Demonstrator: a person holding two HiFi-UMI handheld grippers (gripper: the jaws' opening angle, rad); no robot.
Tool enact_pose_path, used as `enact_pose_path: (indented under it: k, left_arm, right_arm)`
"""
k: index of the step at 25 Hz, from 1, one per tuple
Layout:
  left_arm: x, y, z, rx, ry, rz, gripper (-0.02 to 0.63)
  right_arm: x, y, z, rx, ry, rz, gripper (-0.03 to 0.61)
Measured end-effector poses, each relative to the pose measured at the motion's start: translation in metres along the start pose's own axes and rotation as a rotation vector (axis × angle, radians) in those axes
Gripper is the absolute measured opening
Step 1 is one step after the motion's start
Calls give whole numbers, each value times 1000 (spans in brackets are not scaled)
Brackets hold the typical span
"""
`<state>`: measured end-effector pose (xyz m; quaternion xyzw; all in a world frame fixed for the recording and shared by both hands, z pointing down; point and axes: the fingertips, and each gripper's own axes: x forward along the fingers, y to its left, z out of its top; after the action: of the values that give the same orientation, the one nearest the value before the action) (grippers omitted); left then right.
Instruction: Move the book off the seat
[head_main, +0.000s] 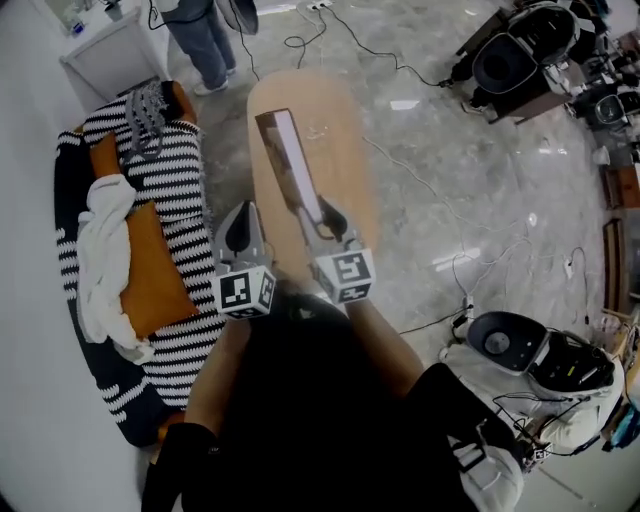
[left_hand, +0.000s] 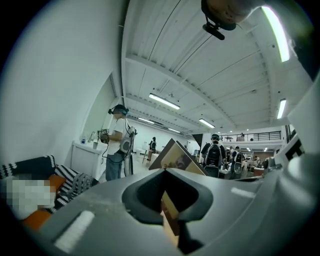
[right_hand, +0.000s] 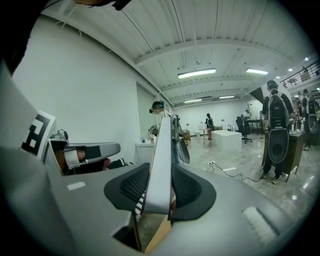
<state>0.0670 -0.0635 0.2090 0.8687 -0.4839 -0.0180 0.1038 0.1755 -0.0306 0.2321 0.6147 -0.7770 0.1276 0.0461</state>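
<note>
My right gripper (head_main: 318, 216) is shut on the near end of a thin book (head_main: 290, 160). The book stands on edge and reaches away from me over the oval wooden table (head_main: 340, 130). In the right gripper view the book's pale edge (right_hand: 160, 165) rises between the two dark pads, which press on both its sides. My left gripper (head_main: 243, 210) hangs beside it to the left, between the table and the sofa, with its fingers meeting at the tips and nothing in them. In the left gripper view the book (left_hand: 177, 159) shows beyond the jaw tips (left_hand: 165, 172).
A sofa under a black-and-white striped throw (head_main: 185, 170) runs along the left, with orange cushions (head_main: 145, 275) and a white cloth (head_main: 100, 260) on it. A person (head_main: 205, 40) stands by a white cabinet (head_main: 110, 55). Cables and round machines (head_main: 520, 345) lie on the floor at the right.
</note>
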Motion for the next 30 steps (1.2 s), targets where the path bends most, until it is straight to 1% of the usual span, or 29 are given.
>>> enact_pose_path:
  k: [3,8,10,14,19,24,30]
  left_arm:
    - [17,0,-1,2,12,-56,5]
    - [40,13,-2,-4,42,-118,5]
    - [45,17,-5,-2,55,-136,5]
    - [57,10,-11,-3,79,-158,5]
    - [68,-21,-21,8,93,-182,5]
    - [77,-47,-32,10,93,-172,5]
    - [88,-71,-55,13,124,-163,6]
  right_arm:
    - [3,-8,0,-1,10,-53,152]
    - [18,-16,1,6,12,-145,152]
    - [22,-18,0,11,14,-165,152]
    - [22,-29,3,13,17,-187,152]
    - [9,-53,3,26,12,-200,152]
    - [-3,-80,-5,38,21,-201,152]
    - [-12,-111,-18,58,27,-203,152]
